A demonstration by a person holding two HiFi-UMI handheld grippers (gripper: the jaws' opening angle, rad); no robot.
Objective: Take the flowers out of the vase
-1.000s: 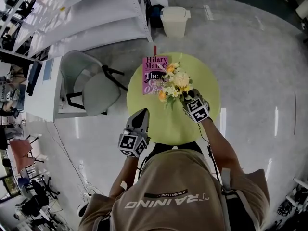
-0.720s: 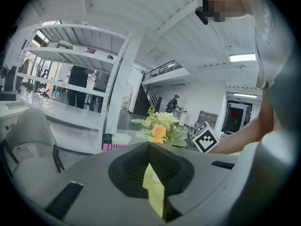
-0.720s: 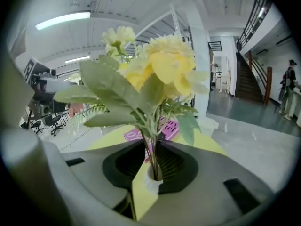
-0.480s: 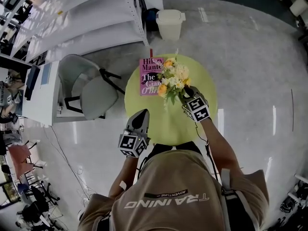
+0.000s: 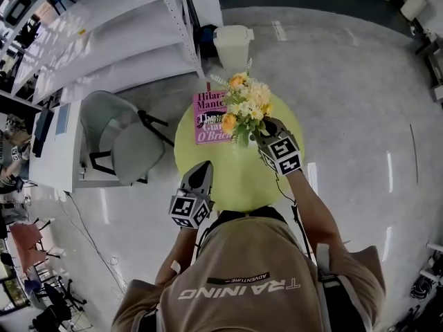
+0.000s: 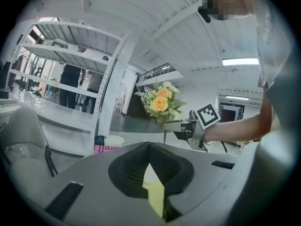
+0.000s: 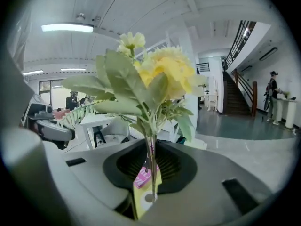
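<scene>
Your right hand-held gripper [image 5: 265, 129] has the flowers [image 5: 243, 106] by the stems. The right gripper view shows the thin green stems running straight down between the two jaws. The jaws are narrow and closing on them, with the yellow and orange blooms standing upright above.

A pale ring, probably the vase [image 7: 149, 197] mouth, sits right under the stem ends. You cannot tell whether the stems are clear of it.

The bouquet hangs over the upper part of the round yellow-green surface [image 5: 235, 178], partly covering the pink book [image 5: 206, 111] lying there.

Your left hand-held gripper [image 5: 201, 169] is at the lower left edge of the surface. Its jaw tips are together with nothing between them, only the surface showing through the gap behind.

Versus a second ago, the right hand-held gripper and bouquet have come up. The flowers look bigger and sit higher in the head view, and overlap more of the book. The left hand-held gripper is in the same spot.
</scene>
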